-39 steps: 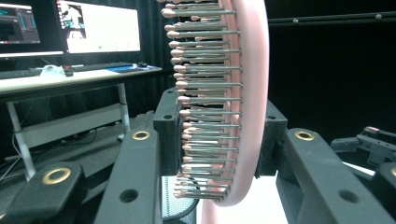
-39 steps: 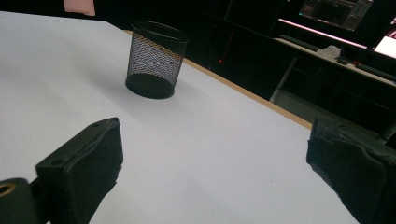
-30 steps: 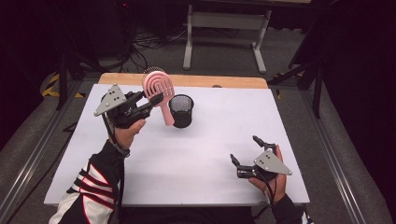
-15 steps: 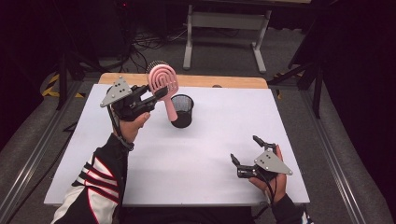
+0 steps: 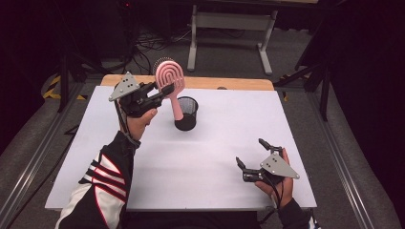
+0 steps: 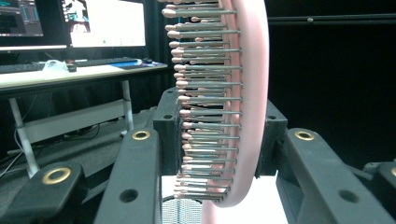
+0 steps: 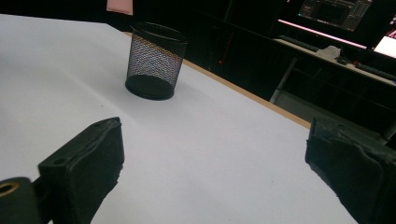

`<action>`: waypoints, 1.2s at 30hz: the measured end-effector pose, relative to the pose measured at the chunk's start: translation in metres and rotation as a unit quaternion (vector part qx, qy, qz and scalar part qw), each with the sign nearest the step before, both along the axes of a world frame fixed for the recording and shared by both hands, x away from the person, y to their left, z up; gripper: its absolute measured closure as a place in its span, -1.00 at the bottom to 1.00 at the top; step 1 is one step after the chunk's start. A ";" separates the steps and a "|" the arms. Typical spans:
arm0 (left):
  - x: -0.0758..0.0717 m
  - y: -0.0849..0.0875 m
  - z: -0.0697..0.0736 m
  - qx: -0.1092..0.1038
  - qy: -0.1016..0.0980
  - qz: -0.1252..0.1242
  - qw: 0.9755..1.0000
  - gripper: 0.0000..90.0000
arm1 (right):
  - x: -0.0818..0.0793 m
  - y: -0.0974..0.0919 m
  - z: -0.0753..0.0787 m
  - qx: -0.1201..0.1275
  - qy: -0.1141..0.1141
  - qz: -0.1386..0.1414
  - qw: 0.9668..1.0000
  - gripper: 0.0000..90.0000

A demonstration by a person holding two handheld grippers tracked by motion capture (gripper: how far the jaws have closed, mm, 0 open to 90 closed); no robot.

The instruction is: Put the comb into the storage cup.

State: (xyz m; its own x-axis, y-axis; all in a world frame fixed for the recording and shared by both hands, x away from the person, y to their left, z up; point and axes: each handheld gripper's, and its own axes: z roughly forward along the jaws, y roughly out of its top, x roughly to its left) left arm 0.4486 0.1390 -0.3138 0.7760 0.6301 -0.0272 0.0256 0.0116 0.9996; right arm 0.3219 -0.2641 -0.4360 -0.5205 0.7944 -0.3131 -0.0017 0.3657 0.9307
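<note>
My left gripper (image 5: 161,91) is shut on a pink hairbrush (image 5: 170,78), gripping its head across the bristle side and the back. The brush is held up nearly upright, head on top, with its handle pointing down at the rim of a black mesh cup (image 5: 187,114) on the far middle of the table. In the left gripper view the bristles and pink back (image 6: 243,93) sit between the two jaws. My right gripper (image 5: 249,152) rests open at the front right of the table with nothing in it. In the right gripper view the mesh cup (image 7: 156,60) stands ahead, and the brush's handle tip (image 7: 120,5) hangs above it.
The white tabletop (image 5: 191,176) has a wooden strip (image 5: 229,83) along its far edge. Behind it are a metal stand (image 5: 229,28) and cables on the floor. Desks with monitors (image 6: 107,21) stand in the background.
The left hand has carried the brush a little to the right and up, bringing the handle over the mesh cup. The right hand has stayed put.
</note>
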 end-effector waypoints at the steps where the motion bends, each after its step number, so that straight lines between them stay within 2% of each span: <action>1: 0.001 0.000 0.000 -0.002 0.000 -0.001 1.000 0.41 | 0.000 0.000 0.000 0.000 0.000 0.000 1.000 -0.89; 9: 0.013 -0.006 0.003 -0.005 0.004 0.004 1.000 0.41 | 0.000 0.000 0.000 0.000 0.001 0.001 1.000 -0.88; 13: 0.019 -0.011 0.003 0.002 0.005 0.010 1.000 0.41 | 0.000 0.000 0.000 0.001 0.001 0.001 1.000 -0.88; 18: 0.028 -0.013 0.004 -0.002 0.009 0.018 1.000 0.41 | 0.000 0.000 0.000 0.002 0.001 0.003 1.000 -0.88; 21: 0.032 -0.014 0.003 0.003 0.012 0.025 1.000 0.41 | 0.000 -0.001 0.000 0.002 0.002 0.003 1.000 -0.88; 25: 0.040 -0.016 0.000 0.001 0.020 0.035 0.999 0.41 | 0.000 0.000 0.000 0.003 0.001 0.004 1.000 -0.88; 36: 0.054 -0.023 -0.013 -0.004 0.044 0.045 0.998 0.41 | 0.000 0.000 -0.001 0.002 0.001 0.006 1.000 -0.88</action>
